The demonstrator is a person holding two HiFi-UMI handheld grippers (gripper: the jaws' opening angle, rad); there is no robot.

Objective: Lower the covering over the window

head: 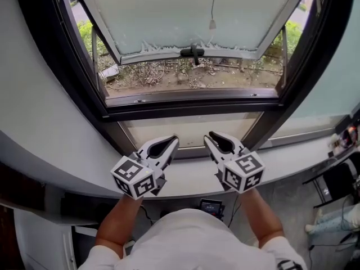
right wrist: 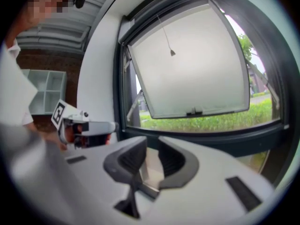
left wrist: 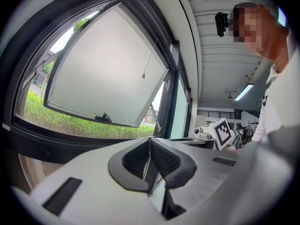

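A thin pull cord with a small toggle (head: 212,24) hangs in front of the tilted-out window sash (head: 169,16); the covering itself is out of sight above. The toggle (left wrist: 143,76) also shows in the left gripper view, and the toggle (right wrist: 172,53) in the right gripper view. My left gripper (head: 173,142) hovers over the white sill (head: 185,179), shut with nothing in it (left wrist: 150,143). Beside it, my right gripper (head: 210,136) stands open and holds nothing (right wrist: 152,149). Both point at the window, well below the cord.
A black window frame (head: 185,110) surrounds the opening, and a black handle (head: 193,52) sits on the sash's lower edge. Grass and dry plants lie outside. Chairs and desk clutter (head: 343,145) stand at the right. A white shelf unit (right wrist: 47,95) is at the left.
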